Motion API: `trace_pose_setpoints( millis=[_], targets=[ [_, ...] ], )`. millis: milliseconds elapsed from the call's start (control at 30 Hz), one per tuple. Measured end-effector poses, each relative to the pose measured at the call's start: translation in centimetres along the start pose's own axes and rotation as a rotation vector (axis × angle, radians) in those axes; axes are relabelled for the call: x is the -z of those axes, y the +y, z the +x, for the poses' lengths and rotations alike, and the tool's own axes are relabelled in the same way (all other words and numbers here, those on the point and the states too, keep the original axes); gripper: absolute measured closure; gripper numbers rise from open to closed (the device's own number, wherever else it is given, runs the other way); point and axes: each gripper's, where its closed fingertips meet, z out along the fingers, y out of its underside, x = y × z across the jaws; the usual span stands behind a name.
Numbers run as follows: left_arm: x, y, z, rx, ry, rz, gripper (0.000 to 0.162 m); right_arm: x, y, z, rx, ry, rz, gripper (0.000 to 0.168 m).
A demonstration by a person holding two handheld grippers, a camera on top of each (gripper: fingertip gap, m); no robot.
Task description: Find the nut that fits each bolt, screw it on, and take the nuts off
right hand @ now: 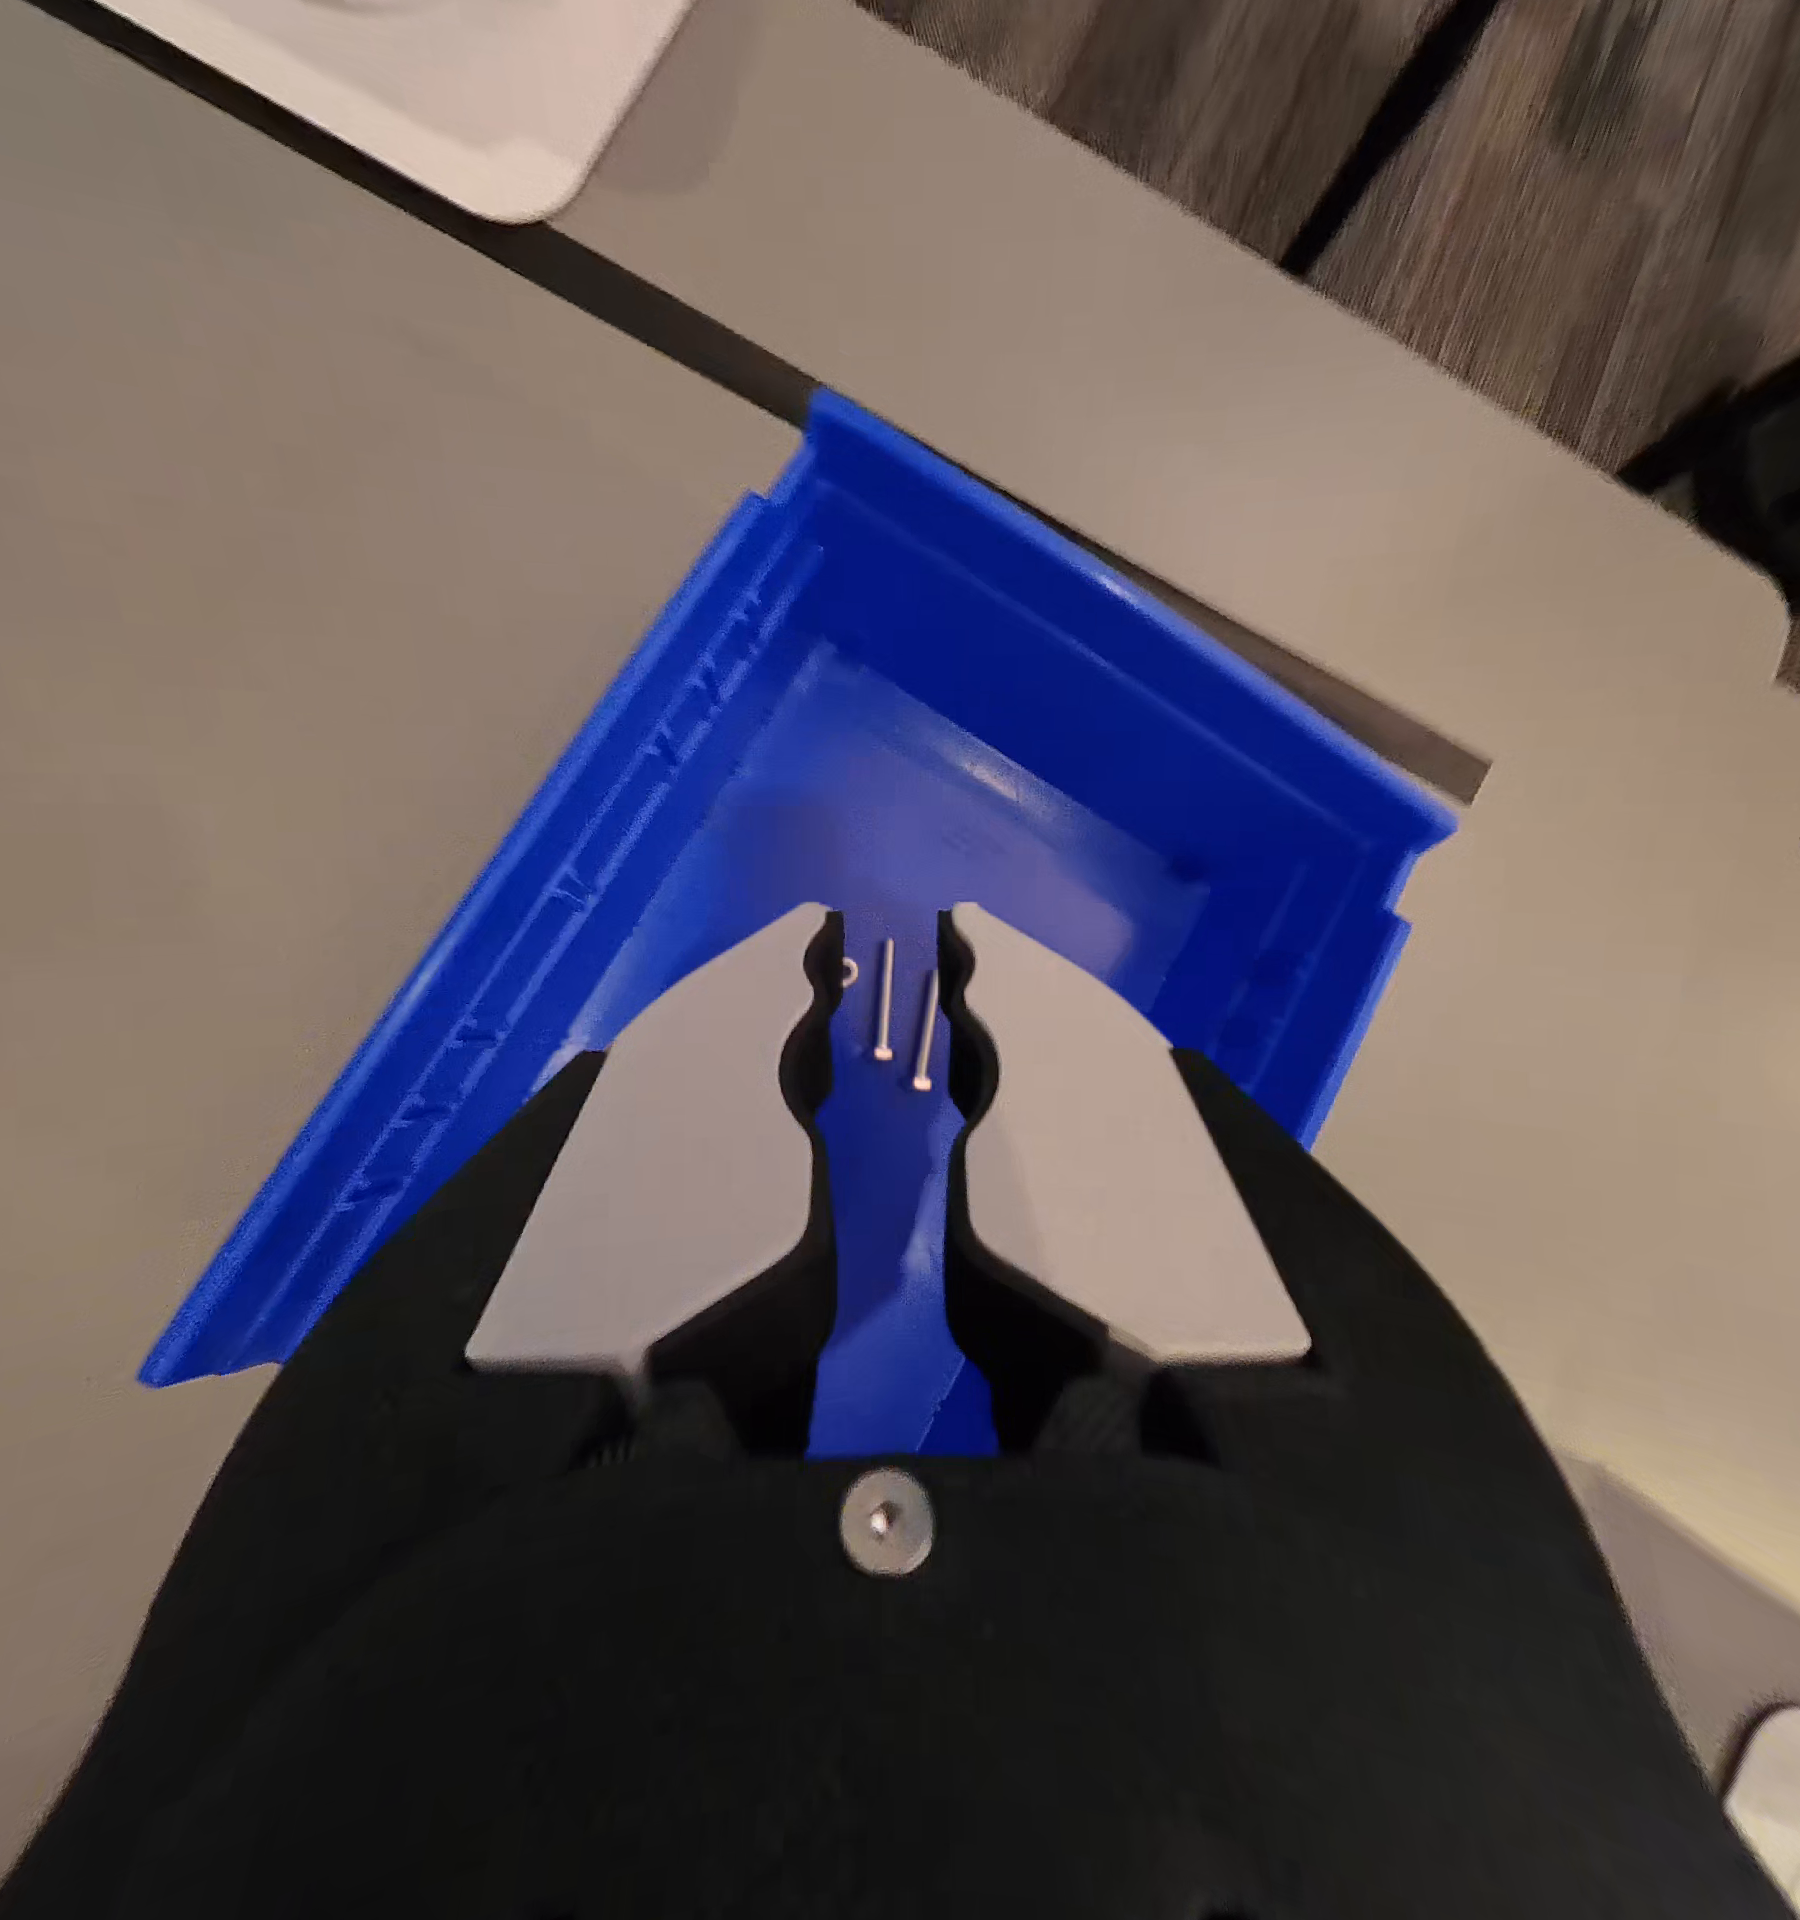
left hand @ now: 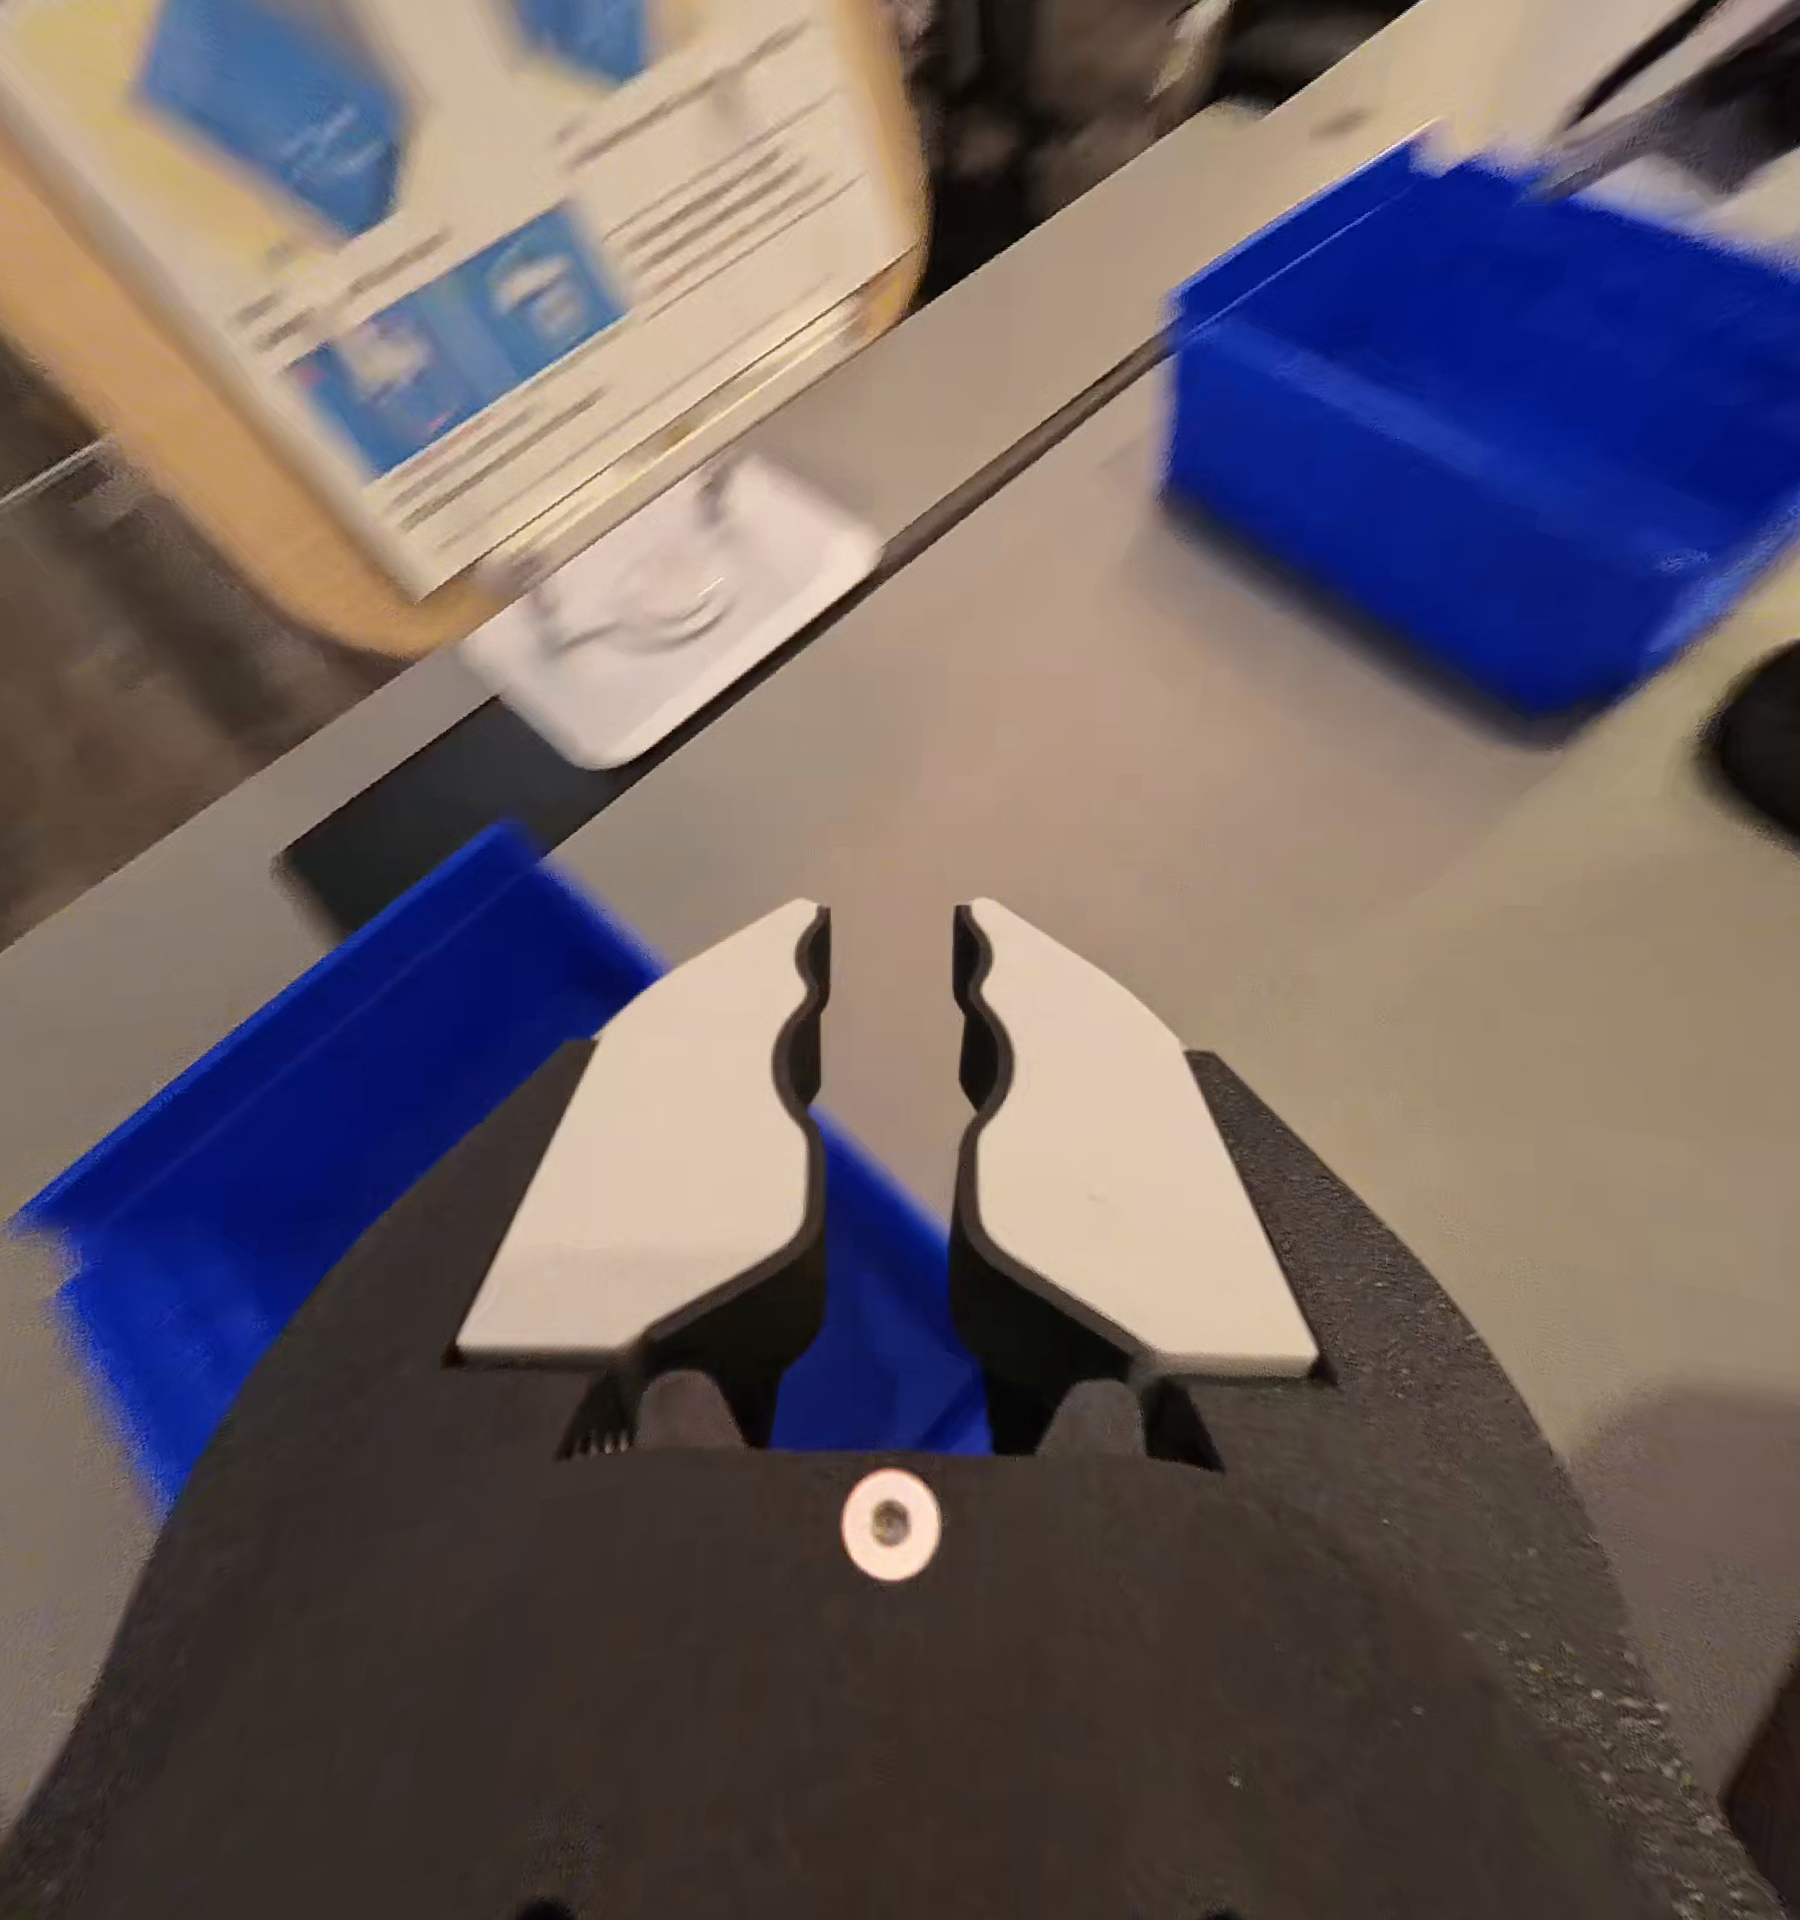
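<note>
two thin silver metal bolts [right hand: 904,1013] lie side by side on the floor of a blue plastic bin [right hand: 1083,665], w/ a small silver ring, prob a nut [right hand: 848,972], just beside them. right gripper [right hand: 888,920] hangs over the bin, jaws spread, nothing held. looks like the pick-up step: next move needs a drop straight down & a pinch on one bolt w/o nudging its twin. left gripper [left hand: 891,914] is also spread & empty, above the grey tabletop [left hand: 1135,831]. count: 2 bolts, 1 nut, 2 blue bins in left wrist view, blurred.
</note>
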Motion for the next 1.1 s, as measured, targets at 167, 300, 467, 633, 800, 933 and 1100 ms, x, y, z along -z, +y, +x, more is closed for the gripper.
trace_pose_setpoints(
  millis=[167, 300, 467, 633, 800, 933, 1100],
  targets=[
    [0.8, 4.3, -6.3, 0.151, -0.123, -0.108, 0.145, 0.7, -1.3, -2.6, 0.136, 0.0, 0.034, 0.148],
    [-0.1, 9.6, -10.6, 0.307, -0.211, -0.275, 0.156, 0.2, -2.0, -4.3, 0.203, -0.039, 0.052, 0.149],
    [-3.1, 15.4, -11.5, 0.34, -0.15, -0.502, 0.153, -0.6, -1.6, -4.7, 0.233, -0.03, 0.011, 0.149],
    [-5.6, 18.9, -11.2, 0.408, -0.081, -0.634, 0.147, -1.1, -1.3, -4.6, 0.238, -0.023, -0.013, 0.149],
    [-6.9, 20.7, -11.1, 0.422, -0.063, -0.712, 0.145, -1.4, -1.1, -4.6, 0.251, -0.015, -0.029, 0.149],
    [-7.6, 21.5, -10.8, 0.41, -0.053, -0.749, 0.147, -1.7, -1.0, -4.6, 0.255, -0.01, -0.04, 0.149],
    [-7.7, 22.4, -11.3, 0.396, -0.086, -0.795, 0.148, -2.0, -0.7, -4.7, 0.267, -0.002, -0.064, 0.149]
  ],
)
